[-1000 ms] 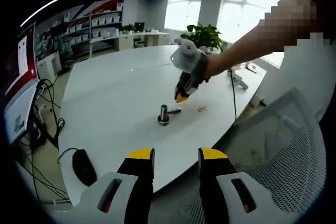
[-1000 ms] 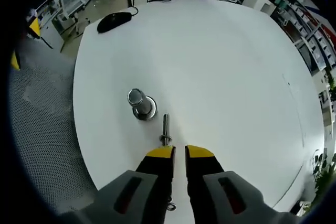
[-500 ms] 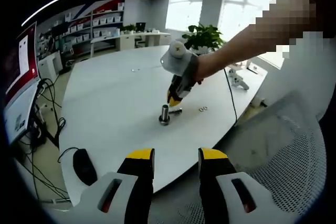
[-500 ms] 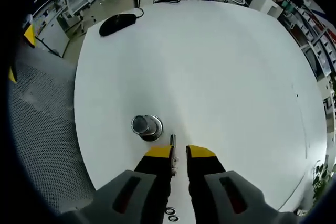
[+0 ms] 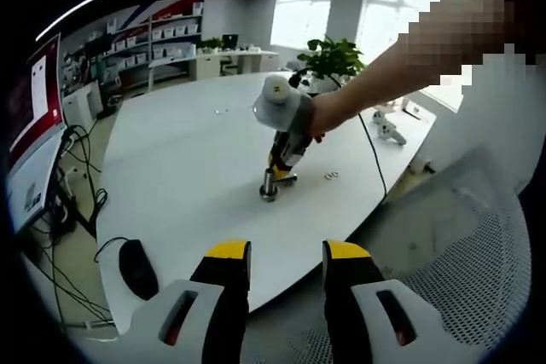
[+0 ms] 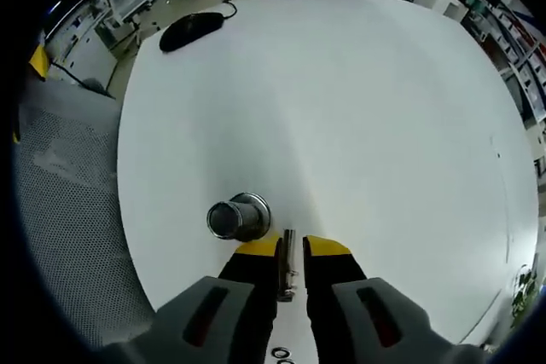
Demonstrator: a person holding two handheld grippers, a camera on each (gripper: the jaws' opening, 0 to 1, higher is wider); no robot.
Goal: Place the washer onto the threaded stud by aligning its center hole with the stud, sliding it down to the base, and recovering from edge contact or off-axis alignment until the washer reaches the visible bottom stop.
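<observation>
On the white table (image 5: 171,151) stands a short metal post (image 5: 269,186) on a round base. A thin threaded stud (image 5: 287,179) lies beside it, and two small washers (image 5: 328,176) lie further right. A person's hand holds my right gripper (image 5: 280,166) tip-down right over the stud. In the right gripper view, the right gripper (image 6: 292,249) is narrowly open with the lying stud (image 6: 288,238) between its yellow tips. The post (image 6: 237,216) is just to their left and the washers (image 6: 279,353) are behind them. My left gripper (image 5: 286,266) hangs open and apart, off the table's near edge.
A black mouse (image 5: 136,270) lies near the table edge (image 6: 192,33) with its cable. A grey mesh chair (image 5: 461,236) stands at the right. A plant (image 5: 334,57) and a small tool with a cord sit at the far side of the table.
My right gripper has come down and forward, so the lying stud now sits between its tips instead of ahead of them. The left gripper has held still.
</observation>
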